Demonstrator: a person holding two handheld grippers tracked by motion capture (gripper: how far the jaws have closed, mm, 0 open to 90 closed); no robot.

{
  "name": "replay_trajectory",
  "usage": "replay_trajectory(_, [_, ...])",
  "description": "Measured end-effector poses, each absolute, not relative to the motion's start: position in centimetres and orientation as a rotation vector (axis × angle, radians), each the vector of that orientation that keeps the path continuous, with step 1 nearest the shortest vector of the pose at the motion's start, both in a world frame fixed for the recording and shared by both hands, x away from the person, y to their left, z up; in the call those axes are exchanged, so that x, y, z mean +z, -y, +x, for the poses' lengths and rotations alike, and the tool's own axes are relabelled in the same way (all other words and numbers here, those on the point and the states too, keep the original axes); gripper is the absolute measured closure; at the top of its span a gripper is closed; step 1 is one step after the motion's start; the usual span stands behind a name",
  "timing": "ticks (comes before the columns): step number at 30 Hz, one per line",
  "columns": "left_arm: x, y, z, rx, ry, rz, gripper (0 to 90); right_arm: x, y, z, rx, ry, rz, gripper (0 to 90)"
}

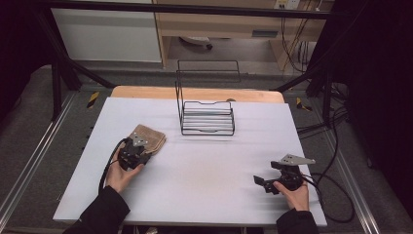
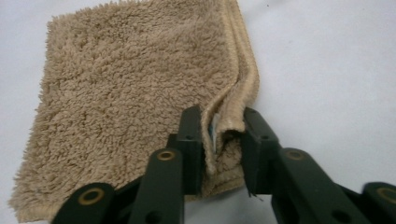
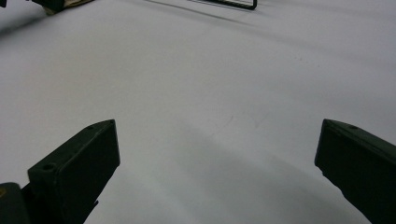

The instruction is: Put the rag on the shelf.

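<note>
A lab-style recording station — a white-topped bench [image 1: 195,190] inside a black metal frame [image 1: 63,63], with cables [image 1: 336,146] trailing over grey carpet [image 1: 29,131] and hazard-striped tape [image 1: 92,99] beside the floor rails [image 1: 27,173].

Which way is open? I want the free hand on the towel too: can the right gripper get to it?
Probably yes. The right gripper stands open with bare white table between it and the folded towel; the wire rack sits farther back, and the left gripper pinches one corner.
</note>
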State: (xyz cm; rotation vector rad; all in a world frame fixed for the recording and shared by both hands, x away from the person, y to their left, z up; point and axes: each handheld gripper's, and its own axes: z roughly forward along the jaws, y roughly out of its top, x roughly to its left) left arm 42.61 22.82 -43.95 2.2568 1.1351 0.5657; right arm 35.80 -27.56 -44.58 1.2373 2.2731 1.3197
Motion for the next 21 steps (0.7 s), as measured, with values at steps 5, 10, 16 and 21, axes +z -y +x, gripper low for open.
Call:
replay_trajectory(5, [-43.8,-23.3,42.9,0.518,-1.159,2.219,78.6,-44.6,27.5,35.8,1.317,-2.277,1.241,0.5])
replay_trajectory(10, [-43.3,-23.8,42.7,0.493,-1.172,2.180,79.8,-44.6,27.5,35.8,1.321,-2.275,1.243,0.5])
replay_trajectory(16, [-41.7,-24.3,42.2,0.466,-1.169,2.123,80.3,-44.6,27.6,35.8,1.322,-2.275,1.241,0.5])
replay_trajectory(21, [-40.9,-24.5,41.7,0.415,-1.159,2.112,80.4,-44.6,27.6,35.8,1.322,-2.275,1.239,0.5])
